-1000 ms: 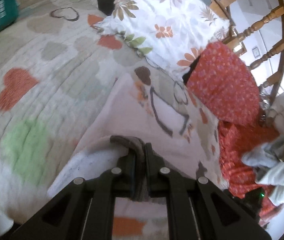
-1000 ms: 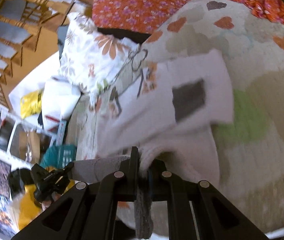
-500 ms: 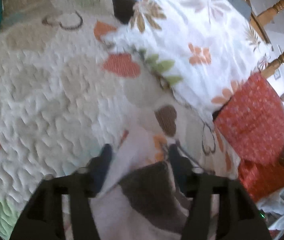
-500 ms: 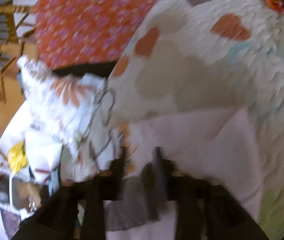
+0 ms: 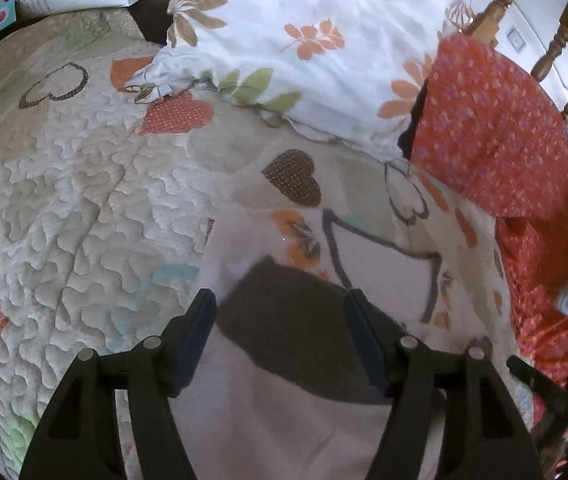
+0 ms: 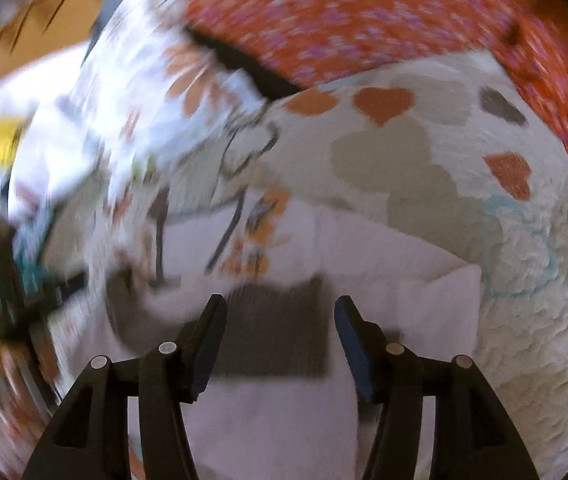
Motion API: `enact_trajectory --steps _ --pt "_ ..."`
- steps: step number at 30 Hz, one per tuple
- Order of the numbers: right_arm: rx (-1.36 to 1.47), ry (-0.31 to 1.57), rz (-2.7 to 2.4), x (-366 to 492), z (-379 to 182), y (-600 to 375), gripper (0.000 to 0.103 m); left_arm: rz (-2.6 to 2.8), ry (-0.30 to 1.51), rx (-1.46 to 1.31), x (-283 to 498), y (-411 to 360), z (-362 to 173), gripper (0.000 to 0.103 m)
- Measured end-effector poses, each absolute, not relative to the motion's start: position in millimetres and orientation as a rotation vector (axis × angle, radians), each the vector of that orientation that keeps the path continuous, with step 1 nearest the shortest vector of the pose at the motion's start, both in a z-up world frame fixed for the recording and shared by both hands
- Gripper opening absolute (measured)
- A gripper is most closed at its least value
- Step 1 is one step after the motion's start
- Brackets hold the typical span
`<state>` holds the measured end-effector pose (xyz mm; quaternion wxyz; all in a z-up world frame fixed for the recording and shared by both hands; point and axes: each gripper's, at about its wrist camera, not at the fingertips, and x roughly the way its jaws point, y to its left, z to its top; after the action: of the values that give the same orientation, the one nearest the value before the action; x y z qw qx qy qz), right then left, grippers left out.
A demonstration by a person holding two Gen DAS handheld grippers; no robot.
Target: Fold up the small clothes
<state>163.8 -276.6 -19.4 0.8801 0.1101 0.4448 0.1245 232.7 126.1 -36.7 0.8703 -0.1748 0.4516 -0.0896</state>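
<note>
**A:** What worries you from here?

**B:** I have both sets of jaws apart and opening, nothing pinched in either. The left gripper (image 5: 279, 300) and the right gripper (image 6: 279, 306) each hover over the small white garment (image 5: 284, 420), which lies on the heart-patterned quilt (image 5: 83, 200) of the bed, its dark grey patch (image 5: 292, 320) showing in the gap between the jaws. My judgement: the folded layer is only resting there, so it could spring open or slide crooked, because thin cloth on a bumpy quilt has little to hold it.

**A:** Anything else?

**B:** The right wrist view is smeared with blur, so I can't read the edge on that side well. If I go back in for the next fold on a guess, I may catch just 1 layer, or pinch the quilt with it. The jaw tips could also drag the cloth if they dip low.

**A:** Give me the count.

**B:** 2 grippers, 1 white garment with 1 grey patch, 1 quilt, 1 floral pillow (image 5: 304, 40), 1 red flowered pillow (image 5: 492, 128). There's a wooden chair (image 5: 504, 0) behind, and a heap of other clothes at the right edge that I can't count.
</note>
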Motion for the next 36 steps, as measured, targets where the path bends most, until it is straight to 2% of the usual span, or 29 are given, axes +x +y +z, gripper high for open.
enact_trajectory --steps 5,10,11,12,13,14,18,21,22,23,24,26,29,34,35,36 --pt "-0.138 0.895 0.348 125.5 -33.2 -223.8 0.071 -0.196 0.978 -0.416 231.7 124.9 -41.5 0.066" --pt "-0.268 0.891 0.223 149.0 -61.6 -208.4 0.07 -0.202 1.007 -0.399 225.5 110.1 -46.6 0.066" --pt "-0.268 0.889 0.21 153.6 -61.4 -208.2 0.058 -0.203 1.005 -0.401 223.9 108.2 -46.2 0.066" --pt "-0.25 0.895 0.199 162.3 -60.2 -209.6 0.03 -0.204 1.0 -0.404 222.5 106.9 -45.2 0.066" --pt "-0.205 0.904 0.208 169.6 -56.6 -212.4 0.016 -0.207 0.991 -0.408 221.2 106.0 -43.5 0.066" --pt "-0.138 0.902 0.21 180.4 -50.5 -217.5 0.009 -0.209 0.981 -0.414 220.3 105.4 -41.4 0.066" --pt "-0.046 0.857 0.14 216.5 -31.8 -222.1 0.008 -0.206 0.963 -0.432 222.3 105.4 -37.0 0.066" --pt "0.05 0.887 0.05 243.7 -38.7 -234.8 0.009 -0.187 0.966 -0.441 227.5 106.7 -37.8 0.066" --pt "0.084 0.912 0.022 250.7 -44.8 -241.4 0.011 -0.175 0.965 -0.441 229.3 107.8 -38.3 0.066" --pt "0.104 0.929 0.004 254.2 -49.1 -245.7 0.019 -0.159 0.964 -0.439 232.0 109.5 -39.2 0.066" --pt "0.135 0.95 -0.015 257.5 -54.5 -252.4 0.034 -0.151 0.965 -0.435 233.4 110.6 -40.3 0.069" --pt "0.167 0.954 -0.025 256.7 -55.4 -261.6 0.048 -0.115 0.976 -0.406 240.1 113.5 -44.6 0.071" --pt "0.167 0.933 -0.036 250.0 -48.1 -269.8 0.054 -0.075 1.006 -0.375 249.7 117.5 -55.1 0.071" --pt "0.232 0.921 -0.058 242.5 -42.6 -292.0 0.057 -0.067 1.072 -0.294 259.6 108.1 -77.8 0.071" --pt "0.256 0.925 -0.056 242.1 -43.3 -297.6 0.057 -0.072 1.085 -0.256 260.6 102.8 -81.6 0.068" --pt "0.281 0.926 -0.048 242.0 -44.5 -301.5 0.057 -0.075 1.091 -0.218 261.2 97.8 -83.6 0.045"
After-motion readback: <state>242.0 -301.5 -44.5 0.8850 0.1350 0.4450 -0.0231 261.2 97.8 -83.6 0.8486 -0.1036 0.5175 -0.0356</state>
